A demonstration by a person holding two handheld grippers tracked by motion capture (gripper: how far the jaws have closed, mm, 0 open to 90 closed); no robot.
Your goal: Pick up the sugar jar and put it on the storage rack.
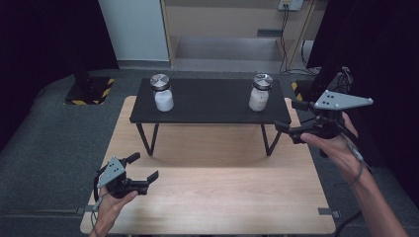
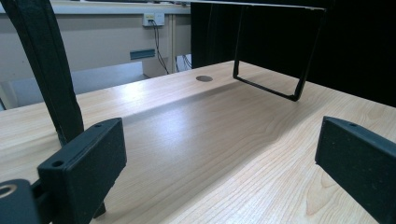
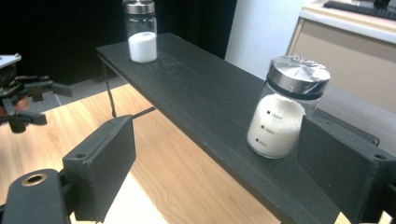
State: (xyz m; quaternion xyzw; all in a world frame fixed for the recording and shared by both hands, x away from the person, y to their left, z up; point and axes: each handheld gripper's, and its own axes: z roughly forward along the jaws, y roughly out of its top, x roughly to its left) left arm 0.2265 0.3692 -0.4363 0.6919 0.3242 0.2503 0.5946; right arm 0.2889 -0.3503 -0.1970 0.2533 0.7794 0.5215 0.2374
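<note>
Right claw [image 1: 288,116] at right of the high view, jaws apart, empty, just beside the black matte shelf [image 1: 210,101]. Nearest clear glass jar with silver lid and white powder [image 3: 286,107] sits on it at right, its edge hidden behind a jaw; print unreadable. Left claw [image 1: 144,167] open, empty, lower left over the light wood-grain worktop [image 1: 222,197].

A glass jar [image 1: 259,92] with a silver lid stands upright near the right end of a black shelf [image 1: 209,101]. It is roughly half full of white powder. A second jar like it [image 1: 162,92] stands near the left end.
</note>
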